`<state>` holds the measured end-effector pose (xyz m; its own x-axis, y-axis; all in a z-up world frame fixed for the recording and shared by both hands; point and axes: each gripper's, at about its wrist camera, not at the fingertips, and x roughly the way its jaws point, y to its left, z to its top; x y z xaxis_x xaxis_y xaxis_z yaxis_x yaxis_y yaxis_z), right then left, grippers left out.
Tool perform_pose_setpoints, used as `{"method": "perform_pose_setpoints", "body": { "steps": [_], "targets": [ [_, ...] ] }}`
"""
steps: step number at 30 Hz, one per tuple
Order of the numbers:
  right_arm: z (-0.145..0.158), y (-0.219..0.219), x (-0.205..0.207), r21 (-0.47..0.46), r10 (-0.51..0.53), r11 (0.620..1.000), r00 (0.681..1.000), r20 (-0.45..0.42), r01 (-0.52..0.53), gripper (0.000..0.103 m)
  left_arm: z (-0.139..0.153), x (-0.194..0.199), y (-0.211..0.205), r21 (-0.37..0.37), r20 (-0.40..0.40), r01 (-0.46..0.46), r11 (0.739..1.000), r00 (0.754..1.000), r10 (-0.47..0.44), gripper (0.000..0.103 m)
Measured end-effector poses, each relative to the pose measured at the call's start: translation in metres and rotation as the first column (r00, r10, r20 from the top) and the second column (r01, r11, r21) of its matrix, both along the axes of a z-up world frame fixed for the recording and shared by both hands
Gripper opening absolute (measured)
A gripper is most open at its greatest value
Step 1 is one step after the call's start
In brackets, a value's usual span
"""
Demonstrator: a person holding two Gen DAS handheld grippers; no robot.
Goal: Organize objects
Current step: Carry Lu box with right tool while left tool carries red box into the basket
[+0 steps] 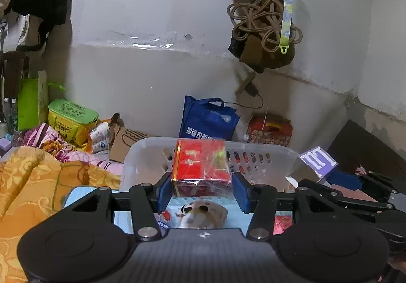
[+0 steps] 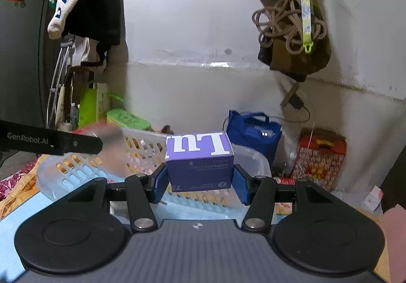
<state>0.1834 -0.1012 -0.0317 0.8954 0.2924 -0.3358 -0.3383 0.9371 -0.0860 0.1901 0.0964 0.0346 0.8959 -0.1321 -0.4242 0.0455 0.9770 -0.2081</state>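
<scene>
My left gripper (image 1: 201, 190) is shut on a red box (image 1: 201, 166) wrapped in clear film and holds it above the white plastic basket (image 1: 142, 153). My right gripper (image 2: 200, 185) is shut on a purple box (image 2: 199, 161) with large white letters, held above the right end of the basket (image 2: 76, 171). In the left wrist view the purple box (image 1: 317, 161) and the right gripper show at the right. In the right wrist view the left gripper's arm (image 2: 50, 142) shows at the left, with the red box blurred at its tip.
A blue tote bag (image 1: 208, 118) and a red carton (image 1: 269, 130) stand by the wall behind the basket. A yellow-green box (image 1: 72, 118) and a paper bag (image 1: 124, 141) lie at the left on patterned bedding (image 1: 38, 176). A bag and cords (image 1: 264, 29) hang on the wall.
</scene>
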Motion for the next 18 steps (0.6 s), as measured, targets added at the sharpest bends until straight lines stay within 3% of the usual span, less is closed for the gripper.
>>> {"method": "perform_pose_setpoints", "body": {
  "steps": [1,3,6,10,13,15,18],
  "targets": [
    [0.0,0.001,-0.003,-0.004,0.008,1.0,1.0,0.02,-0.008,0.077,-0.001,0.0,-0.001,0.001,0.01,-0.002,1.0,1.0,0.002,0.079],
    [0.001,0.003,-0.009,-0.029,-0.047,0.998,0.996,0.075,0.049,0.095,-0.001,-0.002,0.002,-0.011,0.038,-0.001,1.0,0.999,0.002,0.103],
    [0.005,0.001,-0.028,-0.036,-0.081,0.995,0.983,0.163,0.088,0.095,0.004,-0.011,0.005,-0.001,0.068,-0.029,1.0,0.997,0.029,0.103],
    [0.01,-0.011,-0.057,0.032,-0.063,0.998,0.987,0.147,0.059,0.103,0.013,-0.033,0.005,0.006,0.122,-0.006,1.0,0.993,0.005,0.103],
    [-0.003,-0.02,-0.087,0.062,-0.043,0.997,0.99,0.133,0.035,0.103,0.009,-0.061,-0.007,0.049,0.143,0.045,0.998,0.988,-0.052,0.103],
    [-0.019,-0.027,-0.097,0.108,-0.046,0.994,0.995,0.091,0.036,0.103,-0.003,-0.082,-0.017,0.078,0.153,0.084,0.993,0.984,-0.095,0.103],
    [-0.046,-0.034,-0.095,0.148,-0.034,0.988,0.997,-0.07,0.044,0.103,-0.031,-0.096,-0.03,0.094,0.096,0.135,0.986,0.985,-0.144,0.103]
  ]
}}
